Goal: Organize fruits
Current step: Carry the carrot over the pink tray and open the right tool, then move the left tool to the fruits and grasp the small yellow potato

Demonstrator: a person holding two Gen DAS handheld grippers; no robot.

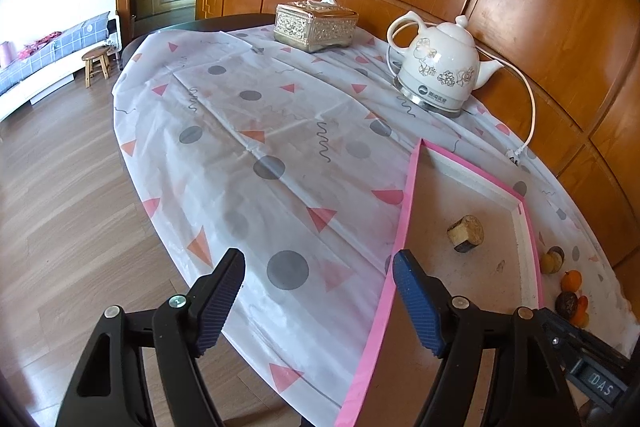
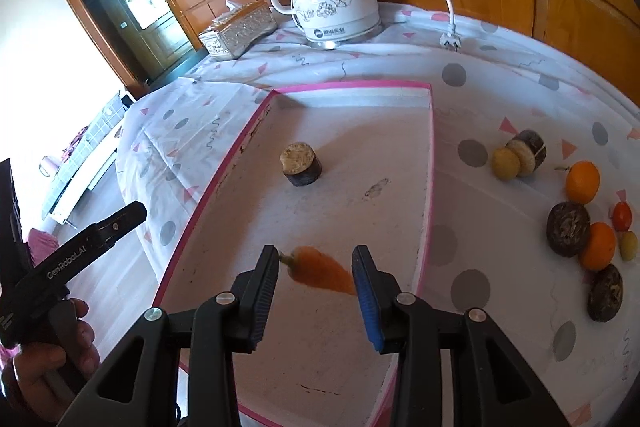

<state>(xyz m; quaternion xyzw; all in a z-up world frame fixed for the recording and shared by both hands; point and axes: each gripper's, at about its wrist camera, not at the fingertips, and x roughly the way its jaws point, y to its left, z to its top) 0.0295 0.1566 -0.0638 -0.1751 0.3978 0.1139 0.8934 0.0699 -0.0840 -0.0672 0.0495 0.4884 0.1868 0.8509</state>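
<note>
Orange fruit [image 2: 320, 269]: blurred, with a small stalk at its left end, it sits between the fingers of your right gripper [image 2: 316, 263] above the tray floor; its right end reaches the blue pad, and a gap shows at the left pad, so you cannot tell from this view whether the pads are pressing on it.
Right gripper: jaws set narrow, pointing down into the tray.
Tray [image 2: 431, 147]: shallow, white inside with a pink rim, lying on the tablecloth [image 2: 500, 67].
Brown chunk [image 2: 301, 163]: a short, dark-skinned cylinder with a pale cut face, standing alone on the tray floor, well apart from your right gripper.
Loose fruit [image 2: 582, 181]: oranges, a small red one, yellowish ones and more dark chunks lie on the cloth to the right of the tray.
Left gripper [image 1: 318, 297]: jaws wide with nothing between them, over the cloth with its blue pad above the tray's pink edge.
Left hand [image 2: 48, 359]: wrapped round the handle of your left gripper.
Kettle [image 2: 336, 7]: white, flowered, at the far side of the table, its cord unplugged on the cloth.
Tissue box [image 2: 238, 31]: silver, just left of the kettle.
</note>
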